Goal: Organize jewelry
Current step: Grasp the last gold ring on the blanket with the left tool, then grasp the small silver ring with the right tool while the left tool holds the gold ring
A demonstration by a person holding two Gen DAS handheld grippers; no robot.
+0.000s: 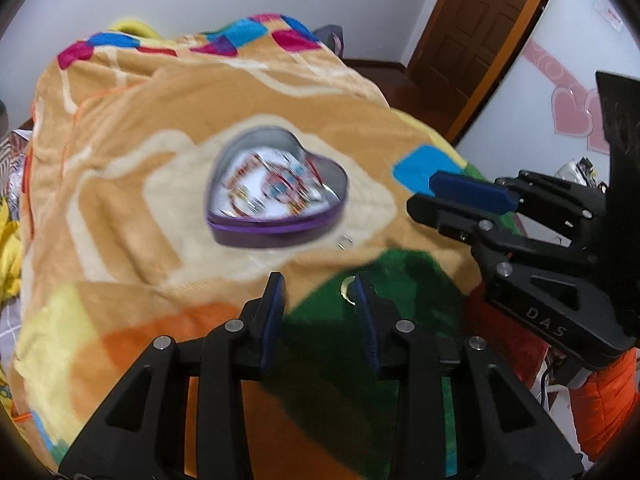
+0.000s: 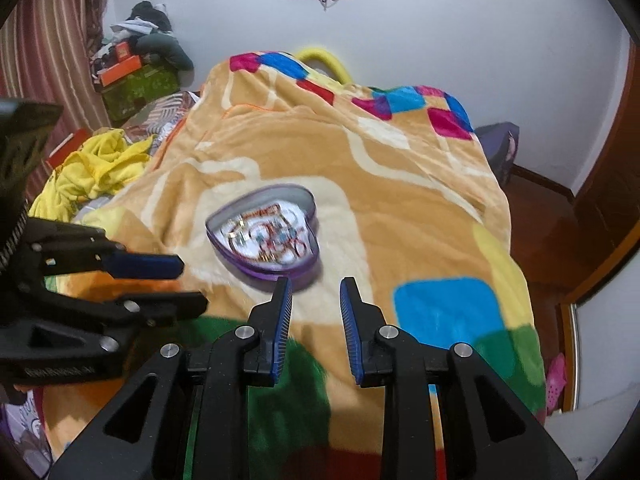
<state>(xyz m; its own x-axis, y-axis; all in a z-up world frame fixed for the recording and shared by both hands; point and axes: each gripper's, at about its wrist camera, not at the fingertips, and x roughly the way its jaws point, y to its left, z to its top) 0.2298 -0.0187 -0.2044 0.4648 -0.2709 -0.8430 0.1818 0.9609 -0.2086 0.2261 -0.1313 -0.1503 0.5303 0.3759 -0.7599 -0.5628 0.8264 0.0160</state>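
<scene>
- A big fleece blanket (image 1: 132, 184) covered the bed.
- A purple heart-shaped tin (image 1: 276, 192) sat open on it, with blurry jewelry inside.
- The left gripper (image 1: 320, 284) was open wide and held nothing.
- The right gripper (image 2: 316, 286) was open too, also empty, with the tin just ahead of it.
- A small silver ring (image 1: 344, 241) lay on the blanket just beside the tin, in front of the left gripper and a little to its right. The left gripper looked nearer to it.
</scene>
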